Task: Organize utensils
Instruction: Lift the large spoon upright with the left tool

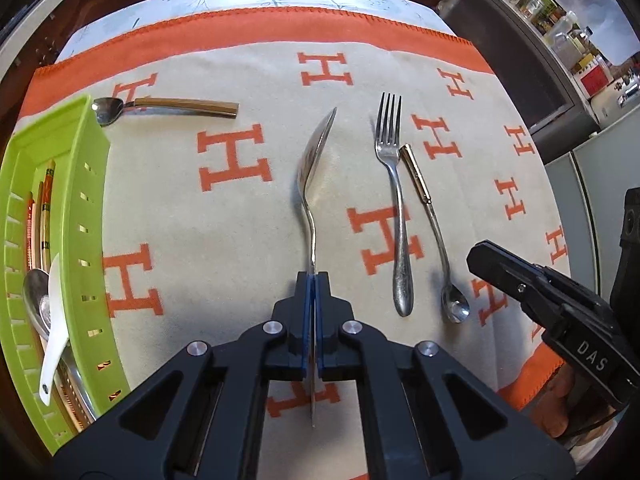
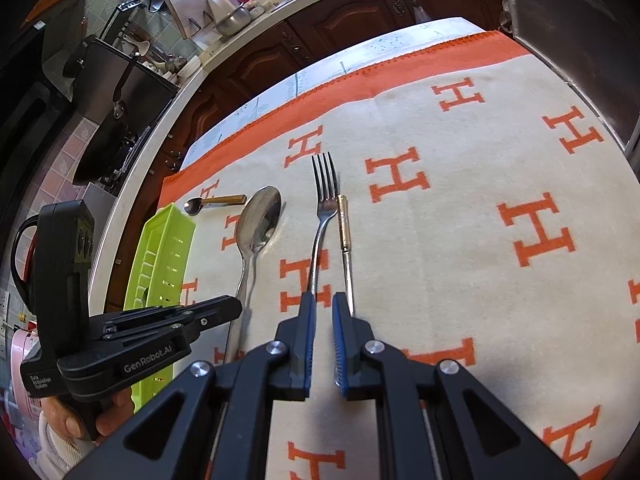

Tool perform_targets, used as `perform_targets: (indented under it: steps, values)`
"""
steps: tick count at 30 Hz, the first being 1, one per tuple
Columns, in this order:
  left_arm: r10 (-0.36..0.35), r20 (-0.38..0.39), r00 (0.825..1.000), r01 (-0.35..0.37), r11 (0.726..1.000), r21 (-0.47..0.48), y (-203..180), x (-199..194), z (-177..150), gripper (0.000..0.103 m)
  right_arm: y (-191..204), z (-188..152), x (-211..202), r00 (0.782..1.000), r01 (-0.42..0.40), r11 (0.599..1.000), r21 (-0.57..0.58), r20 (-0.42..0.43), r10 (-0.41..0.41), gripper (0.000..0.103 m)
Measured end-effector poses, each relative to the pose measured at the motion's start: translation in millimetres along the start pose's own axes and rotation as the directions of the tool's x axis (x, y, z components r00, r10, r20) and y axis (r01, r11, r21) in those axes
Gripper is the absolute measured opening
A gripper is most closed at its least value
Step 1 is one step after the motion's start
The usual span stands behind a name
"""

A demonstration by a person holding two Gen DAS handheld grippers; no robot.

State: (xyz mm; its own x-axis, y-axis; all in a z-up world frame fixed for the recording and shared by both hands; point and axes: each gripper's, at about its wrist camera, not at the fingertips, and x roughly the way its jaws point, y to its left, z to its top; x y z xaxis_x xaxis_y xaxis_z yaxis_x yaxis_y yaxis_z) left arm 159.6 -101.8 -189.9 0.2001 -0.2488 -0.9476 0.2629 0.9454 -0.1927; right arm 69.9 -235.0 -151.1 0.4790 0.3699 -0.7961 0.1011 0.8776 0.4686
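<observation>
The left gripper (image 1: 313, 280) has its jaws clamped on the handle of a large spoon (image 1: 316, 152), held on edge above the blanket (image 1: 224, 240). The right gripper (image 2: 323, 304) has jaws slightly parted, empty, over the fork (image 2: 320, 232) handle. A green tray (image 1: 90, 216) lies left of the left jaws.

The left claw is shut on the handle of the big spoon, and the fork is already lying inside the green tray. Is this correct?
Not quite. The left claw is shut on the big spoon, but the fork is not in the green tray. It lies on the cloth beside a small gold-handled spoon, as the left wrist view shows.
</observation>
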Motion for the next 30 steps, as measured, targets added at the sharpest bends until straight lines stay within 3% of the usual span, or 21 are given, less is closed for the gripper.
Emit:
perform_targets:
  steps: [6, 13, 16, 30]
  values:
    - [0.017, -0.023, 1.000, -0.016, 0.998, 0.055, -15.2, 7.8, 3.5, 0.004, 0.3, 0.0, -0.8, 1.000, 0.001, 1.000, -0.004, -0.001, -0.001, 0.010]
    - [0.126, -0.042, 0.991, -0.124, 0.991, 0.048, -18.0, 17.0, 6.0, 0.002, 3.3, -0.1, -4.3, 1.000, 0.001, 1.000, -0.017, 0.005, -0.001, 0.010]
    - [0.082, -0.052, 0.995, -0.081, 0.997, 0.009, -7.2, 17.4, 6.8, 0.003, 3.0, 0.0, -3.9, 1.000, 0.000, 1.000, -0.015, 0.004, 0.000, 0.010]
    - [0.003, -0.022, 1.000, -0.004, 0.999, -0.053, 6.1, 9.4, -4.0, 0.000, 10.8, 6.6, 13.1, 0.999, -0.003, 1.000, -0.018, -0.039, 0.002, 0.010]
